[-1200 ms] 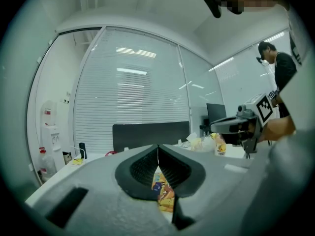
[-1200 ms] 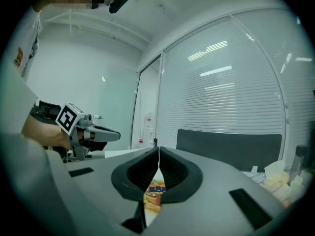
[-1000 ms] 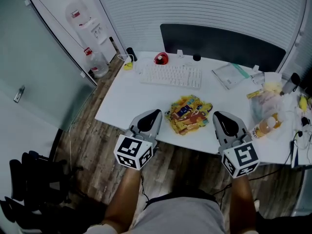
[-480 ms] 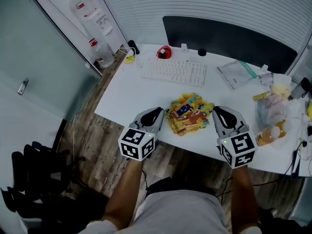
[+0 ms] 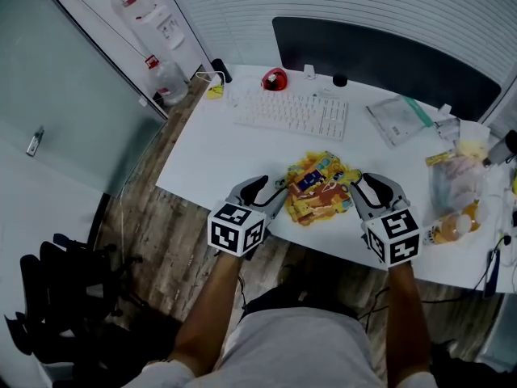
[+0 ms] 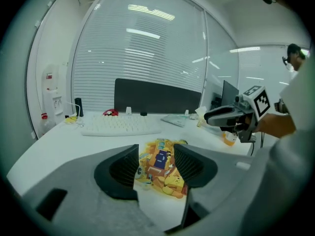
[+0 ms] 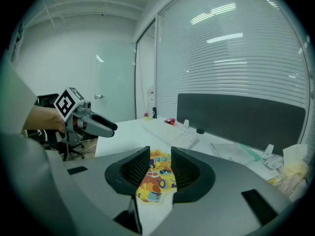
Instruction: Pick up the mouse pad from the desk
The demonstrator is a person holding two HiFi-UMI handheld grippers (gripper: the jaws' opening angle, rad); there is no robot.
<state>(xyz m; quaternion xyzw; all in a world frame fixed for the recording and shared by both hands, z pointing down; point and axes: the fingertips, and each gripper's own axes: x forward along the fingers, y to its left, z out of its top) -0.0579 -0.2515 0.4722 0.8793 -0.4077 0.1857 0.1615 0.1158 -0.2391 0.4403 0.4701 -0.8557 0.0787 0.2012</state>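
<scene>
Left gripper (image 5: 273, 194) and right gripper (image 5: 358, 192), jaws just opened: the left stands about half spread and the right narrowly parted, and neither pinches anything. The cartoon-printed mouse pad (image 5: 319, 188) lies flat between the two grippers, just beside their tips and visible through each gap. It sits near the front edge of the white desk (image 5: 218, 156); bare desktop lies outboard of the left gripper, a white keyboard (image 5: 295, 113) well beyond the pad, and plastic bags (image 5: 456, 172) outboard of the right gripper.
</scene>
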